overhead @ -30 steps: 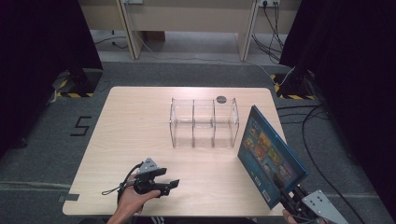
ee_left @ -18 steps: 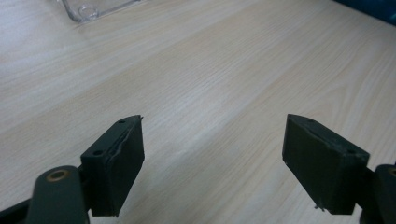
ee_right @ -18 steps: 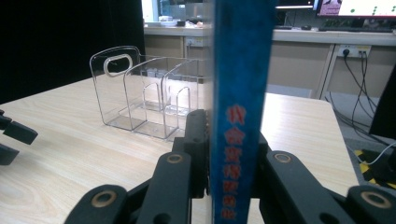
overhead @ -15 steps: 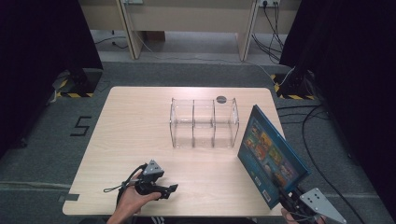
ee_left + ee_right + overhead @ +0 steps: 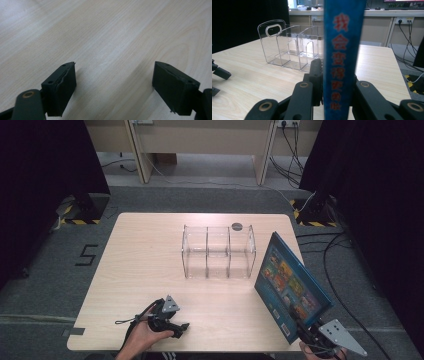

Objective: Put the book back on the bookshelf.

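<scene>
A blue picture book (image 5: 289,287) stands tilted above the table's right front corner, held by its lower end in my right gripper (image 5: 306,336). In the right gripper view its blue spine with red characters (image 5: 342,50) rises between the two black jaws, which are shut on it. A clear plastic organiser with three compartments (image 5: 217,251) stands empty at the middle of the table, also in the right gripper view (image 5: 292,47). My left gripper (image 5: 181,327) rests low at the table's front left, open, with bare wood between its fingers (image 5: 62,87).
The light wooden table (image 5: 145,255) has a small dark round disc (image 5: 236,226) behind the organiser. Cables and yellow-black floor markings (image 5: 310,215) lie beyond the right edge. A floor mark "5" (image 5: 88,255) is left of the table.
My left gripper has shifted slightly toward the table's front. The book and my right gripper have hardly moved.
</scene>
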Tool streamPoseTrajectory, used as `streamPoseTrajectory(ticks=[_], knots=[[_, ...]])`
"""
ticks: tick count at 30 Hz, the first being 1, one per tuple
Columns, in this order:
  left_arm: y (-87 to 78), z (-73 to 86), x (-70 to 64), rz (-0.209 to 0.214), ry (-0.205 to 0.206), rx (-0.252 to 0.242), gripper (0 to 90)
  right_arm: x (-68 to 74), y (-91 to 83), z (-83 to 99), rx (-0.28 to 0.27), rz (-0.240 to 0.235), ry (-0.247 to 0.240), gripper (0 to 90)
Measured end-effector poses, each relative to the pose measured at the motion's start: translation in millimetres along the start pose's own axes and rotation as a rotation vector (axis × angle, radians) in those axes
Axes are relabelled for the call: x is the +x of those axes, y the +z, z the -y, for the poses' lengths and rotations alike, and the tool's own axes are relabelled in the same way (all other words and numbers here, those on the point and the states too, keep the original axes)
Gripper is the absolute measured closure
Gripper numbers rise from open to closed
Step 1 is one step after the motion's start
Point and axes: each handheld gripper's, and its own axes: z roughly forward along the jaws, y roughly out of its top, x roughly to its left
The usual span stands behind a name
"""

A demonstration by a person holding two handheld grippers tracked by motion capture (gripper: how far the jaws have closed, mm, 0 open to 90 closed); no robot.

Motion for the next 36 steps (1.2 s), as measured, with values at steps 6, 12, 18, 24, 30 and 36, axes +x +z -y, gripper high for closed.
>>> streamPoseTrajectory(ticks=[6,12,18,24,30,36], knots=[[1.7,2.0,-2.2,0.003,0.008,-0.024,14.1,-1.1,3.0,2.2,0.001,-0.006,0.005,76.3],[1.9,2.2,-2.6,0.004,0.007,-0.027,14.0,-2.3,5.9,5.4,0.012,-0.014,0.014,74.4],[2.2,2.0,-2.6,0.005,0.009,-0.027,13.8,-4.8,9.9,6.7,0.01,-0.017,0.023,74.1],[2.5,2.0,-2.6,0.007,0.009,-0.03,13.6,-6.4,16.2,8.6,0.005,-0.041,0.04,78.7],[2.6,1.8,-2.4,0.009,0.011,-0.029,13.6,-4.5,15.5,7.9,-0.008,-0.026,0.032,81.0],[2.6,2.1,-2.2,0.01,0.012,-0.032,13.6,-3.0,12.4,2.0,-0.038,-0.044,0.046,82.2]])
